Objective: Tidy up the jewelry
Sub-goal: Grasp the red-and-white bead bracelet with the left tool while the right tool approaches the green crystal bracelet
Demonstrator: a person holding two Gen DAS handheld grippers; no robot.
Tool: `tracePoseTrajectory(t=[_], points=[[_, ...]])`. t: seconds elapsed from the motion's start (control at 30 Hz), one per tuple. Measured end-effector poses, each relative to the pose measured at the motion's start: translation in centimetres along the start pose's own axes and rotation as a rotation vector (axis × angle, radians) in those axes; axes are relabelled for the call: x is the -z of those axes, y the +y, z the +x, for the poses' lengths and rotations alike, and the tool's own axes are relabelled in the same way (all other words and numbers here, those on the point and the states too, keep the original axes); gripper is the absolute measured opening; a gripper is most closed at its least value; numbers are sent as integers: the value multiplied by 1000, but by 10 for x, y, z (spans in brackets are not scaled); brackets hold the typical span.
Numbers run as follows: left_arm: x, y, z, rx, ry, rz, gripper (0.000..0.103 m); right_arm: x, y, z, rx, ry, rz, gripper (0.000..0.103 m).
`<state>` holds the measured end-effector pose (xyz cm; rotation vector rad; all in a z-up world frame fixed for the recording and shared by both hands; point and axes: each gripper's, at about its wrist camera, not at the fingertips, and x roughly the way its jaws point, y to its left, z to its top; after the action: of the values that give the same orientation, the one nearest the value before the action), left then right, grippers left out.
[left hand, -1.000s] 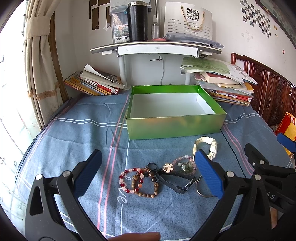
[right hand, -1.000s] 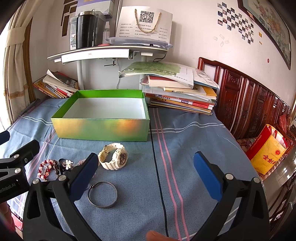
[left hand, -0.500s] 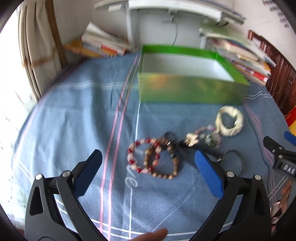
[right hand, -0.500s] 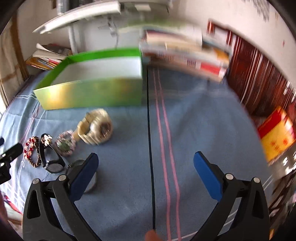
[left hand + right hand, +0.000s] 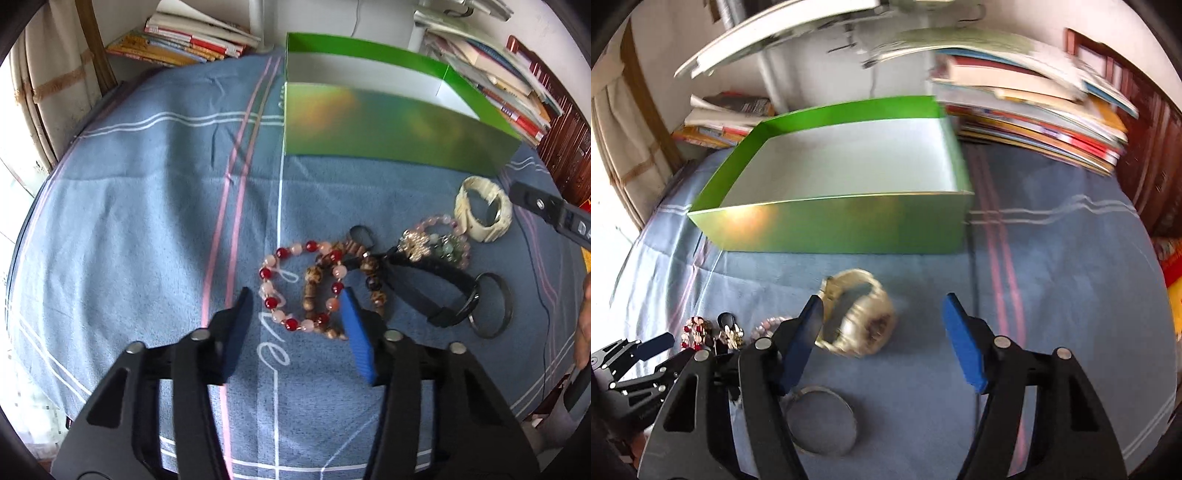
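Observation:
An empty green box (image 5: 399,125) (image 5: 842,225) stands on the blue cloth. In front of it lie a red and pink bead bracelet (image 5: 295,288), a brown bead bracelet (image 5: 314,295), a black band (image 5: 436,288), a flower charm bracelet (image 5: 439,243), a metal ring (image 5: 493,310) (image 5: 820,421) and a cream watch (image 5: 484,214) (image 5: 860,317). My left gripper (image 5: 295,328) is open, low over the near edge of the red bead bracelet. My right gripper (image 5: 882,336) is open, with the watch between its fingers toward the left one.
Stacks of books (image 5: 1034,122) lie behind and right of the box, more books (image 5: 184,40) at back left. A white desk leg stands behind the box. A curtain (image 5: 37,92) hangs at left. A wooden bed frame (image 5: 1152,155) is at right.
Both grippers have tilted down and moved in close to the jewelry. Both have narrowed their opening; the left now frames the red bead bracelet, the right the watch.

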<state>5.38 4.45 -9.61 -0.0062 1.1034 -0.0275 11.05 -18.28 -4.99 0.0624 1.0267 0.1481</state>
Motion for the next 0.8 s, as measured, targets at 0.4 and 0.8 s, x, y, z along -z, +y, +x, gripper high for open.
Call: tracePoseTrajectory(t=[0.4, 0.8], points=[[-16, 10, 16, 39, 7, -32, 16, 4, -15, 23, 76, 38, 5, 19], [-37, 7, -4, 51, -92, -55, 11, 12, -49, -1, 122, -25, 75, 29]])
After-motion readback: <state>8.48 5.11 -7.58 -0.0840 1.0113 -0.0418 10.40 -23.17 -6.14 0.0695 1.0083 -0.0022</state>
